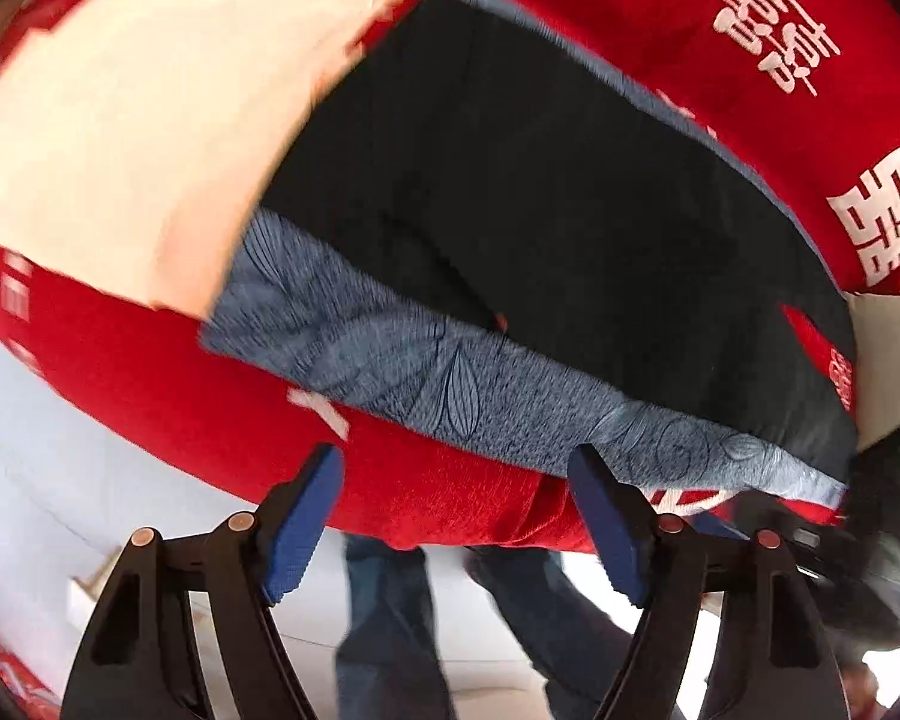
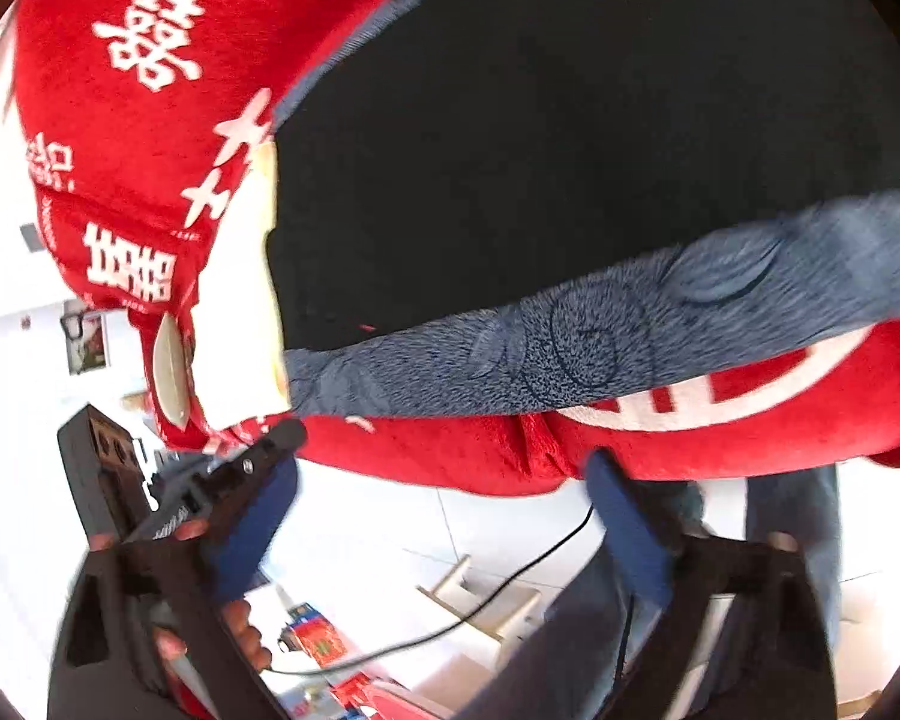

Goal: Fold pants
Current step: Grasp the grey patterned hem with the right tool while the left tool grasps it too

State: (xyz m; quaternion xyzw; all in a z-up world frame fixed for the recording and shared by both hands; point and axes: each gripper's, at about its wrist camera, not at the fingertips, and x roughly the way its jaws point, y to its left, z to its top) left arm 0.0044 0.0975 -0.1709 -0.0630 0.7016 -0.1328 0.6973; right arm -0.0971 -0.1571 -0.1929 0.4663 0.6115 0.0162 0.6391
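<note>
Hovering over the red cloth (image 1: 168, 396), your left gripper (image 1: 459, 516) and right gripper (image 2: 444, 516) gape empty beside the dark pants (image 1: 540, 180).

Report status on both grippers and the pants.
Left gripper, right gripper open, empty, at red cloth's near edge. Dark pants with grey-blue leaf-print band flat on red patterned cloth. Nothing in the way.

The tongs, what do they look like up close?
Both tongs, left and right, have black angular plastic arms with triangular cut-outs and blue ribbed pads. The left one shows copper-coloured round pins at its joints.
</note>
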